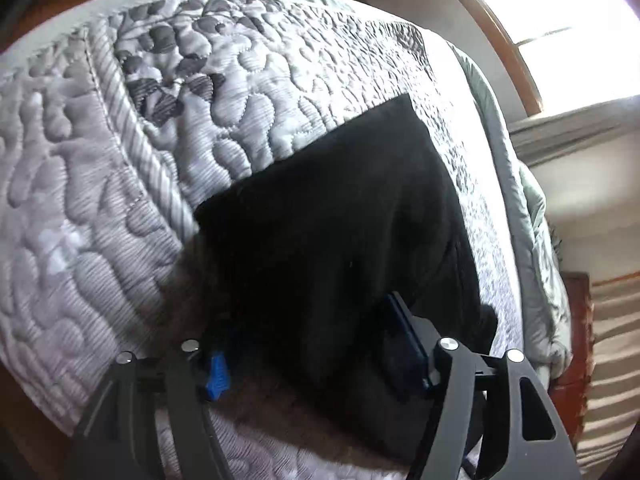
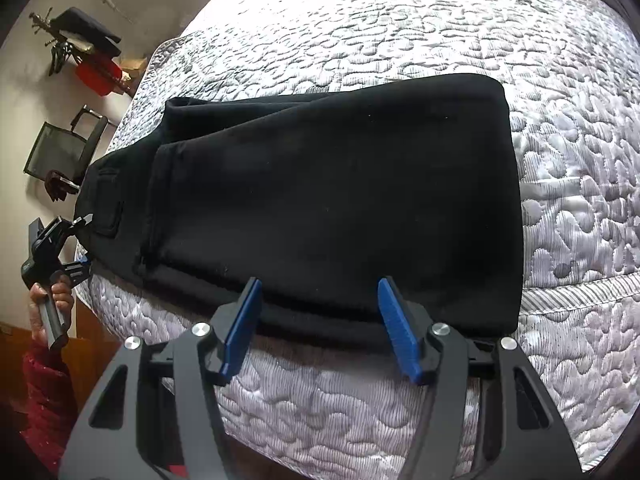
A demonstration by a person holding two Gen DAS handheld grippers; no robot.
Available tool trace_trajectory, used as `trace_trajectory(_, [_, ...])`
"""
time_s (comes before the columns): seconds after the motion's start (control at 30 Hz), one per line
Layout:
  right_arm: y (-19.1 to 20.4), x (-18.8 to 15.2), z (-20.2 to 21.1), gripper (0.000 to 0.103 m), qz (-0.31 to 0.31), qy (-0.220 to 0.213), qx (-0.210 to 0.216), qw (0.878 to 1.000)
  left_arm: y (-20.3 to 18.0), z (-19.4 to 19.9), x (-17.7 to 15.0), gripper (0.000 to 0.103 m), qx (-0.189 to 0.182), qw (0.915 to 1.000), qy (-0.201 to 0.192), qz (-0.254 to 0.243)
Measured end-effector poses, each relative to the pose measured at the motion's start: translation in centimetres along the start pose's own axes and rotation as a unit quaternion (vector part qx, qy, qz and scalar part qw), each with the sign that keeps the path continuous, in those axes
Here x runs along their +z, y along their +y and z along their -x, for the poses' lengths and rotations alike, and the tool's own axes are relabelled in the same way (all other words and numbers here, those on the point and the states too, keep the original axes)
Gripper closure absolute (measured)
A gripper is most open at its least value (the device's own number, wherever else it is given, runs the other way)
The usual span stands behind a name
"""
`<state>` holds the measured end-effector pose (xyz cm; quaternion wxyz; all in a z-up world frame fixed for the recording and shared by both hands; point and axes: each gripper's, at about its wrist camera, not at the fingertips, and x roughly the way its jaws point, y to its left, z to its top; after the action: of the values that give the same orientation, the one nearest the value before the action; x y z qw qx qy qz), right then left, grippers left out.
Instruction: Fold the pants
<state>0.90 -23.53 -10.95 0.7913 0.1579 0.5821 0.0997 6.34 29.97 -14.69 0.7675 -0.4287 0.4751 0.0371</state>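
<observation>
the black pants (image 2: 320,208) lie folded on the quilted bed (image 2: 440,40), doubled lengthwise with one layer over another. the right wrist view takes in the whole bundle: waistband end with a pocket at the left, folded end at the right. it also shows the left tool (image 2: 82,240) at that waistband end, gripped by a hand (image 2: 50,304) in a red sleeve (image 2: 44,396), and a chair (image 2: 64,148) by the wall. the right tool (image 2: 316,292) hangs over the near edge, blue pads apart, nothing pinched. only the left wrist view shows a window (image 1: 560,12); there the left tool (image 1: 308,340) stands apart, straddling the pants (image 1: 340,220), not clamped.
</observation>
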Motion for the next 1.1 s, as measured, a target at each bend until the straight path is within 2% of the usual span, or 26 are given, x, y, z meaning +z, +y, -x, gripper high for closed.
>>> trace_trajectory(0.07, [-0.1,-0.1,-0.1,0.043,0.002,-0.001,0.003,1.000,-0.6,0.0,-0.3,0.046,-0.027,0.9996,-0.001,0.010])
trace_trajectory(0.13, [-0.3,-0.1,0.0,0.043,0.003,-0.002,0.007,1.000,-1.4,0.7,-0.6,0.046,-0.045,0.9988,-0.011,0.014])
trace_trajectory(0.23, [-0.5,-0.1,-0.1,0.043,0.001,0.000,0.011,1.000,-2.4,1.8,-1.0,0.050,-0.050,0.9984,-0.029,0.001])
trace_trajectory(0.3, [-0.6,-0.1,0.0,0.042,0.002,-0.001,0.011,1.000,-2.7,1.6,-0.9,0.049,-0.041,0.9987,-0.029,-0.006])
trace_trajectory(0.37, [-0.5,0.0,-0.1,0.042,0.005,0.000,0.010,1.000,-2.3,-0.3,-0.4,0.046,-0.016,0.9998,-0.004,0.007])
trace_trajectory(0.43, [-0.5,-0.1,-0.1,0.041,0.005,-0.002,0.012,1.000,-1.7,-1.5,0.1,0.045,-0.013,0.9996,0.003,0.024])
trace_trajectory(0.5, [-0.6,-0.2,0.0,0.041,0.003,-0.006,0.017,1.000,-1.9,-1.5,0.1,0.051,-0.011,0.9996,-0.004,0.026])
trace_trajectory(0.57, [-0.8,-0.3,0.2,0.041,-0.002,-0.008,0.024,1.000,-2.8,-0.5,-0.2,0.073,-0.011,0.9995,-0.023,0.016])
trace_trajectory(0.67, [-1.1,-0.3,1.0,0.041,-0.011,-0.014,0.034,0.999,-4.3,1.3,-0.8,0.085,-0.020,0.9985,-0.050,0.000])
trace_trajectory(0.8, [-1.3,-0.4,2.5,0.041,-0.015,-0.031,0.037,0.999,-6.1,3.4,-1.7,0.087,-0.029,0.9961,-0.080,-0.025])
trace_trajectory(1.0, [-1.8,-0.9,4.8,0.040,-0.017,-0.059,0.033,0.998,-10.1,4.6,-3.1,0.087,-0.016,0.9908,-0.112,-0.074])
trace_trajectory(1.1, [-2.3,-1.1,5.5,0.039,-0.022,-0.067,0.035,0.997,-12.4,5.3,-4.4,0.087,-0.010,0.9853,-0.126,-0.116])
